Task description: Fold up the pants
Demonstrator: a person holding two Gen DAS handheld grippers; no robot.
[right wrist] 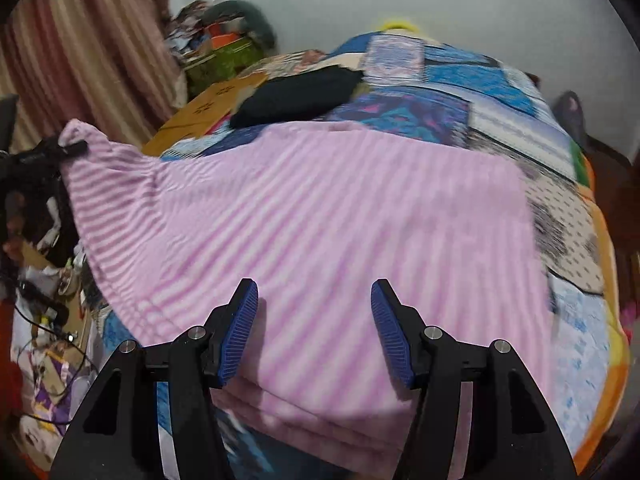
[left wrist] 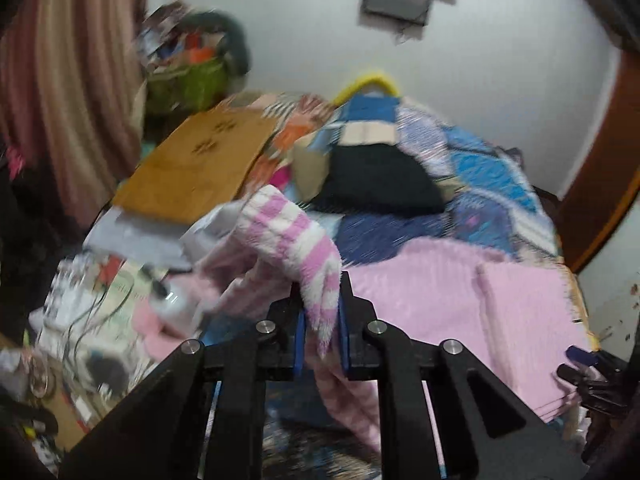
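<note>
Fluffy pink-and-white striped pants (right wrist: 320,220) lie spread over the patchwork bed cover (right wrist: 500,92). In the left wrist view my left gripper (left wrist: 322,312) is shut on a corner of the pants (left wrist: 288,240) and holds it lifted above the bed; the cloth hangs out between the blue pads. The same lifted corner and left gripper (right wrist: 74,146) show at the far left of the right wrist view. My right gripper (right wrist: 314,328) hovers open just over the near part of the pants, nothing between its fingers. Its tip (left wrist: 580,356) shows at the right edge of the left wrist view.
A black folded garment (right wrist: 296,96) lies farther back on the bed. A brown cardboard sheet (left wrist: 200,164) and a green basket of clutter (left wrist: 188,80) sit at the back left. Cables and small items (left wrist: 80,340) crowd the left side. A striped curtain (right wrist: 80,60) hangs at the left.
</note>
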